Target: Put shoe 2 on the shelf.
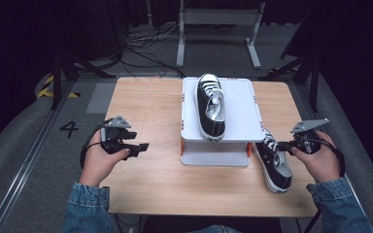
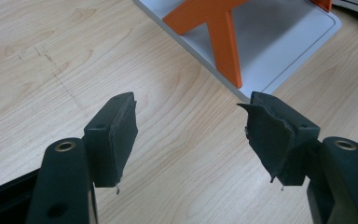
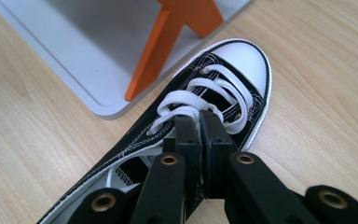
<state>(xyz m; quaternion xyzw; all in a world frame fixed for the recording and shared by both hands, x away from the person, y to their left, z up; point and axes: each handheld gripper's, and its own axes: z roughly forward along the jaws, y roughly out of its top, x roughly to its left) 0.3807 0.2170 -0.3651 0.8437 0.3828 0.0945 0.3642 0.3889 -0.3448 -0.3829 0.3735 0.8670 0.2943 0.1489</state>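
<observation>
A black canvas shoe (image 1: 210, 104) with white laces lies on top of a white two-level stand (image 1: 240, 111) at the middle of the wooden table (image 1: 145, 102). Its twin, a second black shoe (image 1: 275, 167) (image 3: 242, 65), rests on the table right of the stand, toe toward the stand's base. My right gripper (image 1: 280, 144) (image 3: 199, 122) is shut at the top of that shoe's lacing, pinching the tongue and lace. Left of the stand, my left gripper (image 1: 144, 145) (image 2: 191, 135) hangs open above bare wood with nothing between its jaws.
The stand's grey base plate (image 2: 279, 42) (image 3: 65, 42) and an orange brace (image 2: 223, 37) (image 3: 163, 42) lie just ahead of both grippers. Metal frame legs (image 1: 216, 19) and cables sit on the floor beyond the table. Bare wood stretches in front of the stand.
</observation>
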